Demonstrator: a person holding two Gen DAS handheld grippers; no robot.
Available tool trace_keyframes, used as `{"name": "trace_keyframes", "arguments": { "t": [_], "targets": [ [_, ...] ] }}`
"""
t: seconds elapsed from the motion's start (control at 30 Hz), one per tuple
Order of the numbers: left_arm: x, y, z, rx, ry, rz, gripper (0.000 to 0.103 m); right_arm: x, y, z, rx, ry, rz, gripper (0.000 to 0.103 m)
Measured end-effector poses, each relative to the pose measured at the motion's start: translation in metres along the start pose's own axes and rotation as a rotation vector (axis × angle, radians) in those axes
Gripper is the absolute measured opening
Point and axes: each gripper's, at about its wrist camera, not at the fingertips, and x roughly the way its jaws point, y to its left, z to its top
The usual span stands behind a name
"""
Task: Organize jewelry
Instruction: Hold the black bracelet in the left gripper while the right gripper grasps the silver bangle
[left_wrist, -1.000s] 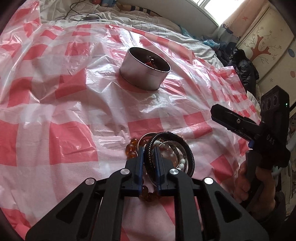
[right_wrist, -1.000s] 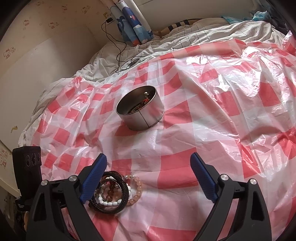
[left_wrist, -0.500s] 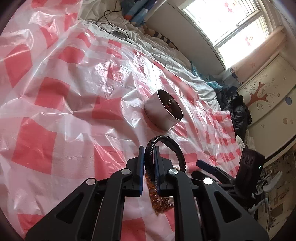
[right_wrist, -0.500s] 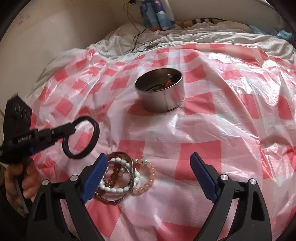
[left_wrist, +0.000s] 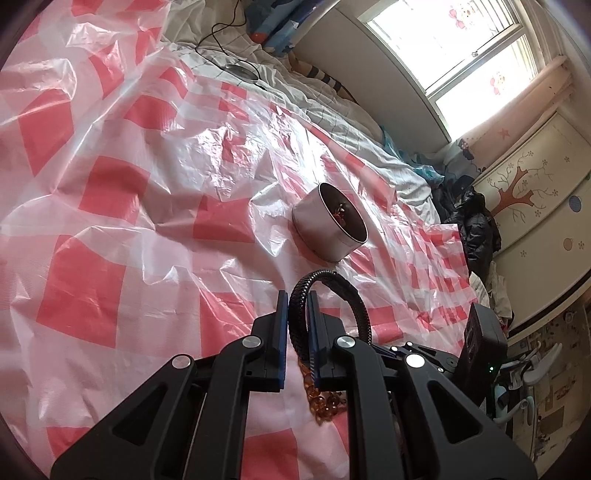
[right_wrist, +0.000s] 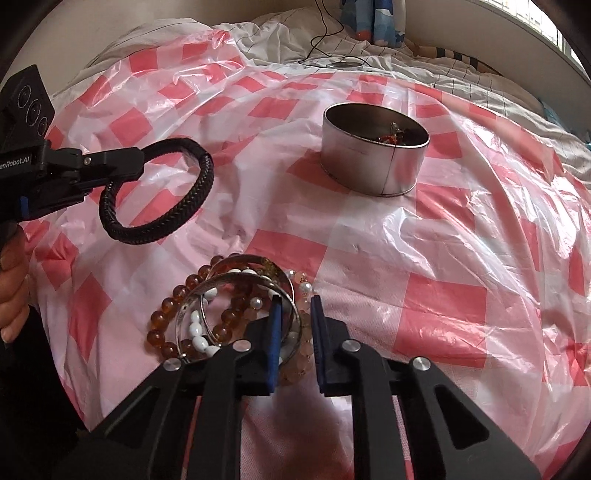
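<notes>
My left gripper (left_wrist: 298, 299) is shut on a black braided bracelet (left_wrist: 351, 295) and holds it in the air; both also show in the right wrist view, the gripper (right_wrist: 136, 162) and the bracelet (right_wrist: 173, 206). A round metal tin (right_wrist: 373, 162) with some jewelry inside stands on the checked sheet, and shows in the left wrist view too (left_wrist: 325, 229). My right gripper (right_wrist: 295, 306) has its jaws nearly closed around the rim of a silver bangle (right_wrist: 236, 280) in a pile with amber beads (right_wrist: 166, 321), white beads and pink beads.
A red-and-white checked plastic sheet (right_wrist: 443, 295) covers the bed. A cable and a small round device (right_wrist: 343, 62) lie on the bedding behind. A cupboard (left_wrist: 535, 192) and dark clothes (left_wrist: 472, 221) stand to the right.
My left gripper has lifted the black bracelet off the pile and up into the air. My right gripper, wide open before, has come down onto the pile and closed around the silver bangle.
</notes>
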Motion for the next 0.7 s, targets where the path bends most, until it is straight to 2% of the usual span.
{"name": "trace_keyframes", "arguments": {
  "t": [0.2, 0.4, 0.57, 0.7],
  "targets": [
    [0.0, 0.0, 0.001, 0.001, 0.0, 0.0, 0.009, -0.004, -0.001, 0.0, 0.005, -0.016, 0.001, 0.011],
    [0.0, 0.0, 0.0, 0.001, 0.001, 0.0, 0.009, -0.014, -0.013, 0.004, 0.087, -0.053, 0.075, 0.006],
    [0.001, 0.0, 0.0, 0.001, -0.001, 0.0, 0.009, -0.019, -0.01, 0.005, 0.081, -0.073, 0.074, 0.006],
    [0.001, 0.0, 0.0, 0.001, 0.0, 0.0, 0.009, -0.029, -0.024, 0.006, 0.163, -0.122, 0.145, 0.006]
  ]
}}
